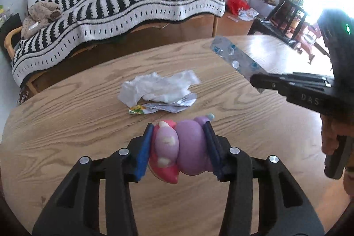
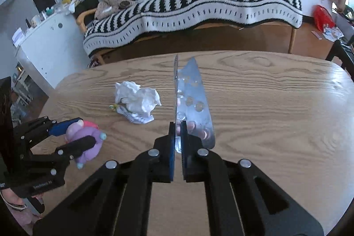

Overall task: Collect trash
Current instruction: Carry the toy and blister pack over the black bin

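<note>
Right under our noses, the left gripper has its blue pads clamped on a soft purple and pink toy, held just clear of the wooden table. From our other view, the right gripper is pinched tight on the near end of a silvery pill strip, folded along its length. The strip's long axis runs straight out along the fingers, away from us toward the striped sofa, free end tilted up, one half edge-on to us.

So we're in the pick-up step, both hands loaded and off the tabletop. Two pieces remain on the wood: a crumpled tissue near the middle, and tucked partly under it a small torn wrapper.

Next, as we read it, we carry both loads to a bin, which we can't spot in either view. The strip is thin and springy, so we'd keep that pinch firm and avoid swinging it.
</note>
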Motion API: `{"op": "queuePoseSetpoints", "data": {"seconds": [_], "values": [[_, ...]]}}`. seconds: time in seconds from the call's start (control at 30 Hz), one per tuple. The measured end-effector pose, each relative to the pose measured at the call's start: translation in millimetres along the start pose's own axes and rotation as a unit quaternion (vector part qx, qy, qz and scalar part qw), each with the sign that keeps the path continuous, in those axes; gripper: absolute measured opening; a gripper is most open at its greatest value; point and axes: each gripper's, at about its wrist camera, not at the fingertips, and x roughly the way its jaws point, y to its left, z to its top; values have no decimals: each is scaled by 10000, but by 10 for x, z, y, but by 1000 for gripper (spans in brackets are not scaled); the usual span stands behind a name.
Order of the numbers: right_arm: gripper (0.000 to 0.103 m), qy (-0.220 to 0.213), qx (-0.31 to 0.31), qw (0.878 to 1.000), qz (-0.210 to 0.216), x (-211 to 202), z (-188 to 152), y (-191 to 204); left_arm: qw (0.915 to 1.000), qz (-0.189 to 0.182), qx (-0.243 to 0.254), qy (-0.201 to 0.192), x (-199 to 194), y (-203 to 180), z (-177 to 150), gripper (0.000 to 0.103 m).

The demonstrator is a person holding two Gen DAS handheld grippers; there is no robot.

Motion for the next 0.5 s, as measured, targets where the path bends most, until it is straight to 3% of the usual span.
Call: {"op": "queuePoseSetpoints", "data": {"seconds": [0.3,0.5], "values": [[5,-480,16,9987,-165,-1071,-290,34,9990,-244,88,-365,-730,-525,-92,44],[5,-766,54,9965,-314,-1871,-718,8,9972,-548,208,-457,-1139,-1025,-348,44]]}}
